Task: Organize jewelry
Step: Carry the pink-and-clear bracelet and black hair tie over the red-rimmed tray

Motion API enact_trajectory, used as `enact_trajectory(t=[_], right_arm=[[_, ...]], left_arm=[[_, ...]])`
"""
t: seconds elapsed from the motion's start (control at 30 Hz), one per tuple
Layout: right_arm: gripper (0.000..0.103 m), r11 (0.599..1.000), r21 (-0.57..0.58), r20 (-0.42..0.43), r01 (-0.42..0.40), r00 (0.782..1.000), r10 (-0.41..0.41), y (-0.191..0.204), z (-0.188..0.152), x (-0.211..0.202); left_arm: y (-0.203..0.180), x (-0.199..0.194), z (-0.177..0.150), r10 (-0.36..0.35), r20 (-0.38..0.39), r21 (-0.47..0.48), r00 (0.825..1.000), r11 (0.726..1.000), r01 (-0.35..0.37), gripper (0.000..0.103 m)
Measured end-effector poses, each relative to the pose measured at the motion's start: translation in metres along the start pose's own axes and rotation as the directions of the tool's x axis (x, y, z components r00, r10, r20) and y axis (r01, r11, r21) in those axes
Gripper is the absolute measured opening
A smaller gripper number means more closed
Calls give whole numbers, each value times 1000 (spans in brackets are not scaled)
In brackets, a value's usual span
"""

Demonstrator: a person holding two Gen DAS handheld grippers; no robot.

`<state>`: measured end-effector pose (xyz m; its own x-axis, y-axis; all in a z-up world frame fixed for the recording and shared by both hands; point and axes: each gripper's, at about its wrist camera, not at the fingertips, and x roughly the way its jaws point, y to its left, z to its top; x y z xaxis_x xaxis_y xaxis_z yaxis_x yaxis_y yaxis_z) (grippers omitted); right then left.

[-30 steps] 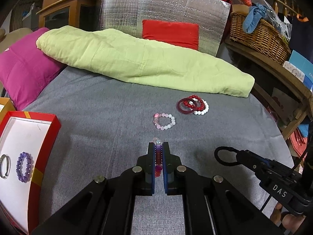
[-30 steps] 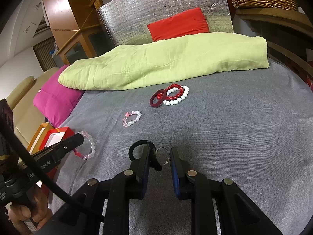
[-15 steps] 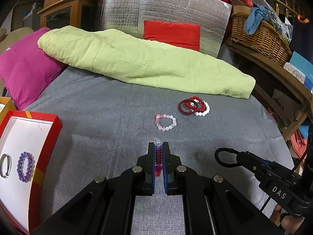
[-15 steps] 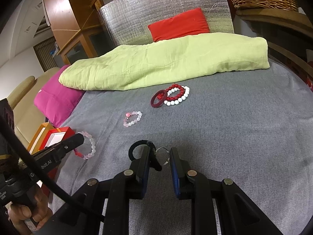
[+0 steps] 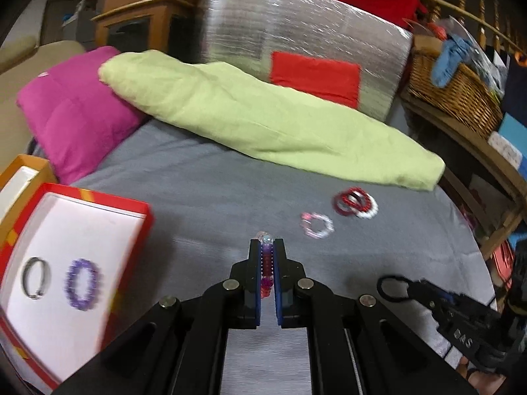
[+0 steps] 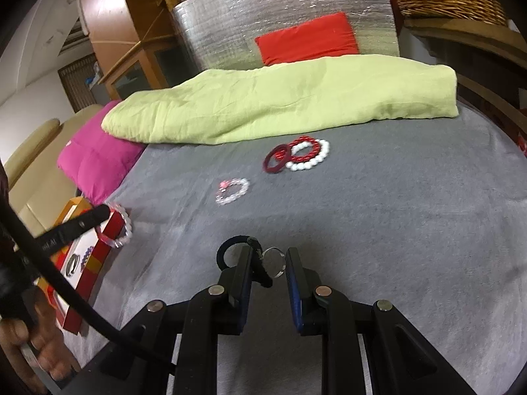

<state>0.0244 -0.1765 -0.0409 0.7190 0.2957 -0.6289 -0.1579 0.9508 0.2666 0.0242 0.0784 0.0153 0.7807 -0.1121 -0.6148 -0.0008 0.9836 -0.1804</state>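
My left gripper point(image 5: 266, 247) is shut on a bracelet of pink, purple and clear beads point(image 5: 266, 263), held above the grey bedspread just right of the red box point(image 5: 145, 217). The box's white inside holds a silver bangle point(image 5: 34, 278) and a purple bead bracelet point(image 5: 82, 284). In the right wrist view that held bracelet point(image 6: 120, 230) hangs over the box point(image 6: 98, 253). My right gripper point(image 6: 268, 256) is shut on a black cord bracelet point(image 6: 230, 247) with a silver ring point(image 6: 273, 261). A pale pink bead bracelet point(image 6: 232, 191) and a pile of red and white bracelets point(image 6: 296, 153) lie farther back.
A rolled green blanket point(image 5: 263, 118) lies across the back of the bed, a magenta pillow point(image 5: 72, 115) to its left. A foil-covered board point(image 5: 296, 33) stands behind. A wooden shelf with a wicker basket point(image 5: 454, 89) runs along the right edge. A hand point(image 6: 26, 345) grips the left tool.
My left gripper has swung left and slightly up with the bead bracelet, so the red box is now closer and larger. The right gripper has stayed put with the black cord bracelet.
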Motion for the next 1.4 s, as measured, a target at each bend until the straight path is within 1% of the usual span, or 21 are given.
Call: enact_trajectory(t=[0.13,0.2,0.3,0.4,0.47,0.53,0.63,0.67,0.83,0.93,1.0,1.07,1.1,1.13,1.2,1.23,1.33,1.4], right_arm=[[21,998,-46,-8,-31,1000,31,29,0,-4],[21,996,-67,-10,-61,998,60,50,4,-6],[21,989,-101,-8,-108,994,108,86,14,-7],[21,980,-134,-7,-149,989,149,123,24,-1],[21,972,-161,-14,-172,985,172,149,29,6],[21,964,-181,-27,-195,981,193,175,33,17],[21,950,-210,-60,-230,973,222,214,37,39],[21,945,-224,-74,-239,971,228,227,38,48],[21,934,-248,-135,-258,964,230,268,39,93],[21,930,-264,-163,-256,962,219,281,37,112],[22,928,-273,-180,-255,961,211,288,35,123],[22,927,-278,-193,-252,960,204,295,33,134],[22,927,-278,-197,-251,960,201,296,32,137],[21,927,-279,-203,-250,959,198,298,31,141],[22,927,-282,-212,-247,959,190,300,28,146],[22,927,-285,-217,-243,959,184,300,27,150],[22,929,-286,-227,-236,958,174,301,24,156],[22,929,-289,-230,-232,959,168,301,24,158]], left_arm=[[44,-16,15,41,18,-57,999,998,-40,7],[70,-24,24,50,28,-94,998,994,-47,7],[113,-32,34,86,47,-152,995,985,-78,7],[166,-35,36,100,43,-262,994,961,-85,7],[193,-32,34,103,28,-311,994,946,-90,7],[209,-32,33,104,37,-336,994,938,-86,7],[232,-33,29,88,58,-379,994,923,-59,7],[239,-31,27,89,54,-396,995,916,-60,7],[264,-28,22,82,58,-446,995,894,-48,7],[277,-26,16,69,50,-480,996,876,-36,7],[285,-22,14,29,53,-508,998,861,2,7],[287,-19,13,-24,70,-523,997,850,57,7],[287,-19,13,-38,76,-522,996,850,72,7],[283,-18,14,-46,80,-510,996,856,81,7],[278,-16,15,-22,61,-489,998,871,50,7],[277,-12,15,-4,38,-483,999,875,22,7],[277,-4,13,55,-19,-471,998,880,-58,7],[280,0,10,78,-51,-474,996,876,-92,7]])
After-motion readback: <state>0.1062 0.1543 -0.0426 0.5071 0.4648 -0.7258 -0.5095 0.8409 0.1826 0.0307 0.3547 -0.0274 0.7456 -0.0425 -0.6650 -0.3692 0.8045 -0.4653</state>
